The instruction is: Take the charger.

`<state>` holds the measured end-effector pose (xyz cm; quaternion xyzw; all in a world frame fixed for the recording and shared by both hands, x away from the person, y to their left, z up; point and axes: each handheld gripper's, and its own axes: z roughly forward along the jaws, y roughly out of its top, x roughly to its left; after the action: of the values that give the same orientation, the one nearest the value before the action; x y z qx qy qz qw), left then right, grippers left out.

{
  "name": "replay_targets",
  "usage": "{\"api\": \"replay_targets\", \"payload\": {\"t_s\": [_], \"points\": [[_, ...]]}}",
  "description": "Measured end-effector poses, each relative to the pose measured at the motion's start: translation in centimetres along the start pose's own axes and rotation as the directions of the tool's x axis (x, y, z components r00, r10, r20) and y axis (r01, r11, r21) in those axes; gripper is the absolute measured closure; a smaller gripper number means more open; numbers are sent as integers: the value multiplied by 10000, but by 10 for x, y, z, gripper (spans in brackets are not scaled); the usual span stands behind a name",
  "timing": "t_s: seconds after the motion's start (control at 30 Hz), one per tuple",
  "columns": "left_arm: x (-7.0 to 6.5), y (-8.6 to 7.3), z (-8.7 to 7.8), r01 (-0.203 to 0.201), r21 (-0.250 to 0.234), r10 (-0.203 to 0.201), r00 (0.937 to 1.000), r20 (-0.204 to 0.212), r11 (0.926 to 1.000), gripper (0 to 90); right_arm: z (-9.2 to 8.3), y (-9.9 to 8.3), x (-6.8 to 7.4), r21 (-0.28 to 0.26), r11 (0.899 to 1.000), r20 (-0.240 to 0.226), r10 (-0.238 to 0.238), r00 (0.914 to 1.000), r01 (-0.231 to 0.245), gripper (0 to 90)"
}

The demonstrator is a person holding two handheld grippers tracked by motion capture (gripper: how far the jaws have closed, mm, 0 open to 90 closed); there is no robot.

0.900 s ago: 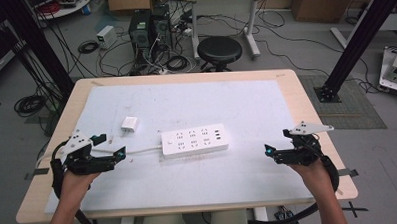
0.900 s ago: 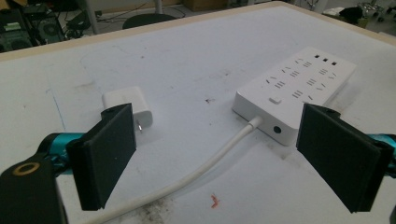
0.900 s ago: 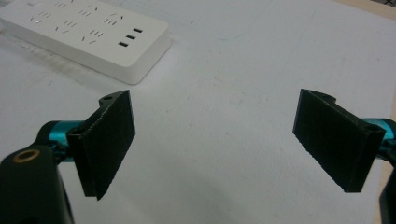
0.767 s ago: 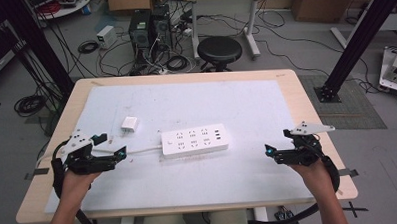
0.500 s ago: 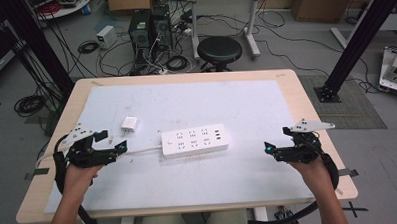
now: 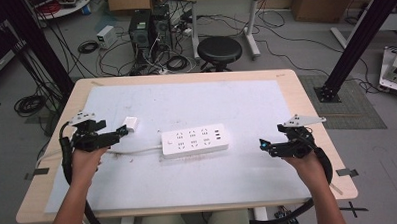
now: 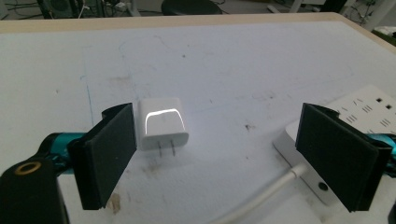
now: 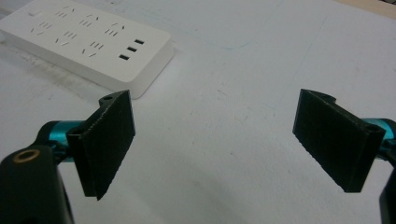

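I've swung my left gripper [image 6: 121, 129], jaws wide apart, up to the charger [image 7: 163, 122] just ahead; my right gripper [image 6: 263, 145] waits, equally spread, beside the power strip [image 6: 196, 141].

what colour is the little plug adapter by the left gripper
White, with two metal prongs; the adapter shows best in the left gripper view.

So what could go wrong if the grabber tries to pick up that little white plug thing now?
The left gripper has its jaws wide open, but the charger sits beside one jaw rather than centred, so closing might just push it away. The charger lies flat with its prongs toward the gripper, so the jaws could catch on them. The power strip and its cable lie close by and might get bumped.
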<state>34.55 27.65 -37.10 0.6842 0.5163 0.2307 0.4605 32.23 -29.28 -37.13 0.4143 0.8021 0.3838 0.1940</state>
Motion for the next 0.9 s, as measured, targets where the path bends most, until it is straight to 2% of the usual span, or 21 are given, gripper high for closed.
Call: {"api": "replay_targets", "payload": {"t_s": [0.1, 0.17, 0.2, 0.23, 0.33, 0.37, 0.43, 0.47, 0.73, 0.77, 0.8, 0.83, 0.9], "points": [[0, 5, 5, -29, 32, 29, 9997, -223, 10000, 125, 0, 0, -1, -58, 10000, -16, -25, 10000, 25, 130], [3, 9, 15, -88, -91, 83, 9986, -529, 9999, 125, 1, 0, -1, -42, 10000, 0, -44, 10000, 44, 130], [3, 9, 15, -88, -91, 83, 9986, -529, 9999, 125, 1, 0, -1, -22, 10000, -1, -46, 10000, 46, 131], [6, 8, 24, -18, 62, 22, 9972, -749, 10000, 125, 1, 0, -1, -28, 10000, -10, -63, 10000, 63, 130], [8, 7, 30, 2, 258, 23, 9955, -950, 9997, 125, 1, 0, -1, -26, 10000, -3, -35, 10000, 35, 130], [12, 5, 41, 161, 492, -105, 9937, -1117, 9987, 125, 2, 1, -2, -12, 10000, 25, 1, 10000, -1, 131], [12, 5, 41, 161, 492, -105, 9937, -1117, 9987, 125, 3, 1, -2, -29, 10000, 9, -30, 10000, 30, 131], [16, 4, 50, 442, 523, -380, 9928, -1137, 9977, 125, 3, 1, -2, 11, 10000, 26, -44, 10000, 44, 130], [21, 0, 71, 457, 1083, -330, 9926, -1169, 9931, 125, 7, 0, -3, 104, 9999, -12, 57, 10000, -57, 131], [22, -3, 77, 411, 1313, -231, 9905, -1356, 9905, 125, 8, 0, -3, 156, 9998, -11, 79, 10000, -79, 130], [22, -3, 77, 411, 1313, -231, 9905, -1356, 9905, 125, 8, 0, -3, 159, 9998, -8, 81, 10000, -81, 130], [24, -6, 84, 471, 1543, -234, 9881, -1517, 9869, 125, 9, 0, -3, 141, 9999, -26, 53, 10000, -53, 131], [26, -8, 88, 475, 1689, -190, 9859, -1665, 9845, 125, 9, 0, -3, 148, 9999, -22, 9, 10000, -9, 130]]}}
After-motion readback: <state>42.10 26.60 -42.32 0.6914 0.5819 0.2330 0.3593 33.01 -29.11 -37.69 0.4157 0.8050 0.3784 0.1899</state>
